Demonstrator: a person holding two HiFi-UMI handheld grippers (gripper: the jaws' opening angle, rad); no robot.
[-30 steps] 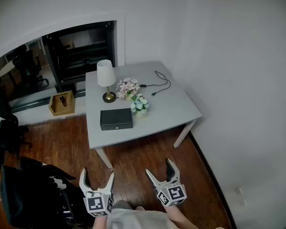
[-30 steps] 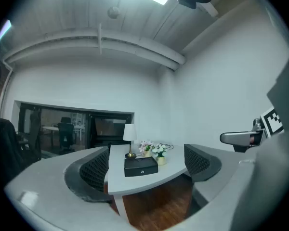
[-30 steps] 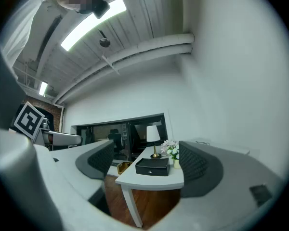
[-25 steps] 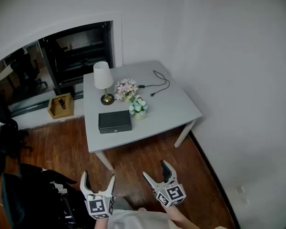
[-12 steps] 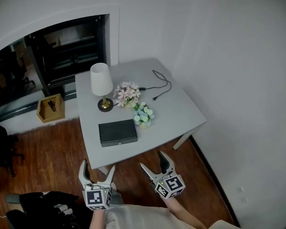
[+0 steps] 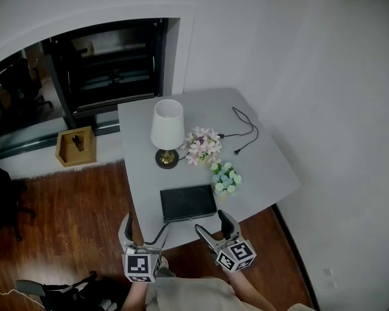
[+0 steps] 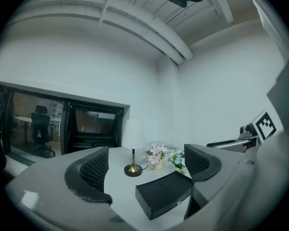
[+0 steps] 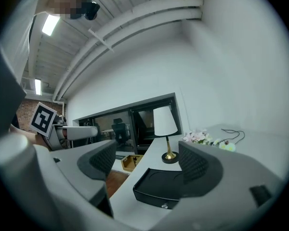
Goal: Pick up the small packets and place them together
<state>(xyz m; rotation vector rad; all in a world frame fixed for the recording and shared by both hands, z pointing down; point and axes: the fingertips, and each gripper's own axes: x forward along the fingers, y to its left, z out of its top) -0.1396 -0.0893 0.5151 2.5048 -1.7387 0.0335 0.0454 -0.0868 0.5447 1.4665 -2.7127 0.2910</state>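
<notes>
No small packets show in any view. A closed black box (image 6: 188, 203) lies near the front edge of the grey table (image 6: 262, 167). My left gripper (image 6: 144, 226) hangs open and empty at that edge, just left of the box. My right gripper (image 6: 212, 223) is open and empty too, just in front of the box's right end. In the left gripper view the black box (image 7: 164, 200) sits low between the jaws of the left gripper (image 7: 147, 170). The right gripper view shows the box (image 8: 159, 189) below the right gripper (image 8: 147, 162).
Behind the box stand a white-shaded lamp (image 6: 167, 128), pink flowers (image 6: 201, 144) and a pot of blue-white flowers (image 6: 225, 177). A black cable (image 6: 243, 125) lies at the back right. A wooden box (image 6: 74, 146) sits on the floor at left. The white wall runs along the table's right side.
The table has come much closer in the head view. Both grippers, earlier over the wooden floor, now reach the table's front edge by the black box, still open.
</notes>
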